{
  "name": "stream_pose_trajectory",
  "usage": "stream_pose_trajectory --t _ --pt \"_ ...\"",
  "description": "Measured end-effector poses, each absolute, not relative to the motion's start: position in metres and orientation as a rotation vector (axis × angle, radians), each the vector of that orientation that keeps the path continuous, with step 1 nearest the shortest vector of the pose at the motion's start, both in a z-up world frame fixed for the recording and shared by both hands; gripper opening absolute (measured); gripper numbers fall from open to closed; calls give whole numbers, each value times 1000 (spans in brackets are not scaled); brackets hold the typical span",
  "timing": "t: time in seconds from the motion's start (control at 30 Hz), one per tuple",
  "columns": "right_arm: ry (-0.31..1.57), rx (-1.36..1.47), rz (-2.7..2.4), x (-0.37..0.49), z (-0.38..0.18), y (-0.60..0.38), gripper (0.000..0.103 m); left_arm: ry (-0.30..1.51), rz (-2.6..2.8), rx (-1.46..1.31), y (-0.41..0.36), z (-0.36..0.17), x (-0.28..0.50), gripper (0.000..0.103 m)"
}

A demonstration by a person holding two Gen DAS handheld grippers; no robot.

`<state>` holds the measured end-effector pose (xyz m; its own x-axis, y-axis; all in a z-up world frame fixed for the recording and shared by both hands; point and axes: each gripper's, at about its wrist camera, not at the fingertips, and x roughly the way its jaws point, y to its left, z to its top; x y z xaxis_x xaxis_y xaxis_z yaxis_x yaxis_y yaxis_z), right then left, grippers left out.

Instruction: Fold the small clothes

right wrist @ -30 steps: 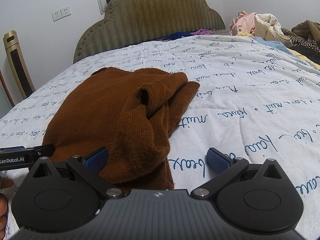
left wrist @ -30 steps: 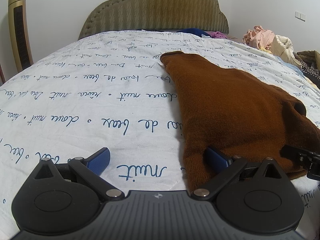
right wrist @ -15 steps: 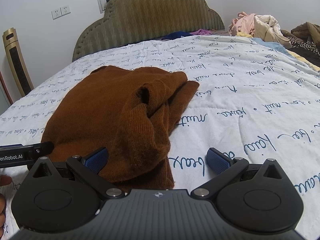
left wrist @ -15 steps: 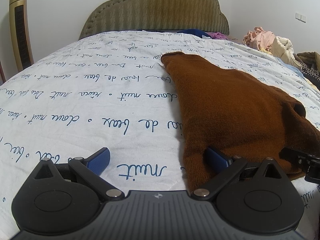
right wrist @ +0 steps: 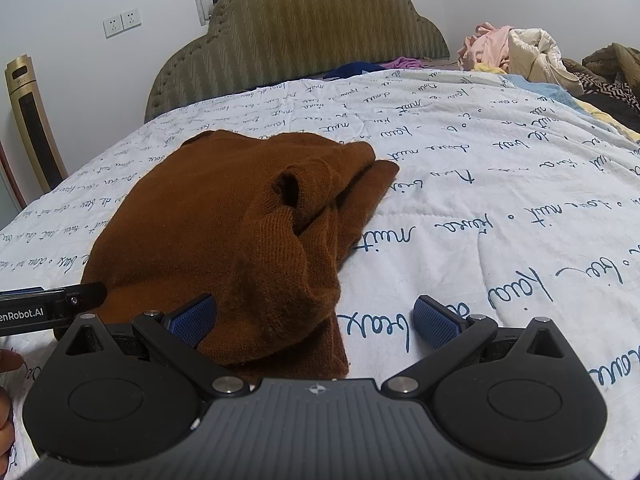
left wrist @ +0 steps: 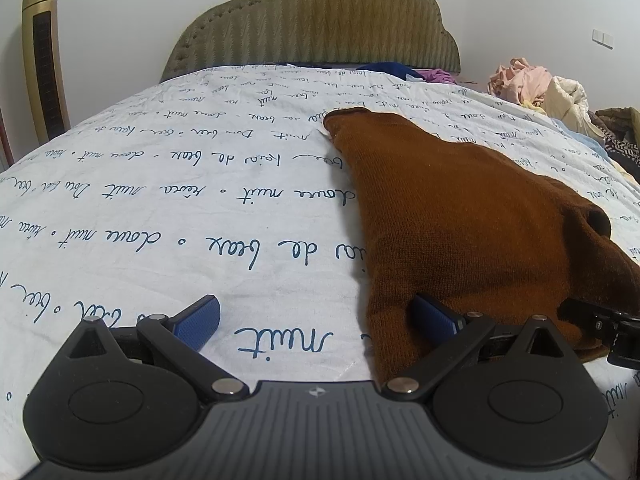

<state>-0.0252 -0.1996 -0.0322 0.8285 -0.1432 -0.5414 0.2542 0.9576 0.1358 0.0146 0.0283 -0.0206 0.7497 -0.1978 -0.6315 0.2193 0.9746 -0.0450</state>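
Observation:
A brown knit sweater (left wrist: 460, 216) lies partly folded on the white bedspread (left wrist: 160, 208); it also shows in the right wrist view (right wrist: 224, 224), with its sleeves bunched on the right. My left gripper (left wrist: 316, 316) is open at the sweater's near left corner, with the cloth edge lying between its fingers and over its right finger. My right gripper (right wrist: 314, 318) is open at the near right corner, with the bunched cloth lying between its fingers. Neither grips the cloth.
The bedspread (right wrist: 500, 200) bears blue script. A padded olive headboard (left wrist: 316, 24) stands at the far end. A pile of clothes (right wrist: 516, 52) lies at the far right. A gold tower fan (left wrist: 42, 60) stands left of the bed.
Both grippers have risen and drawn back very slightly. The sweater lies as before.

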Motion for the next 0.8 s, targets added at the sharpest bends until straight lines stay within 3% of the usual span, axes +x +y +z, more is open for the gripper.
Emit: stream_pose_trajectory --t 0.8 --pt "578 208 -226 -49 -21 -191 103 752 -216 66 31 -1 1 103"
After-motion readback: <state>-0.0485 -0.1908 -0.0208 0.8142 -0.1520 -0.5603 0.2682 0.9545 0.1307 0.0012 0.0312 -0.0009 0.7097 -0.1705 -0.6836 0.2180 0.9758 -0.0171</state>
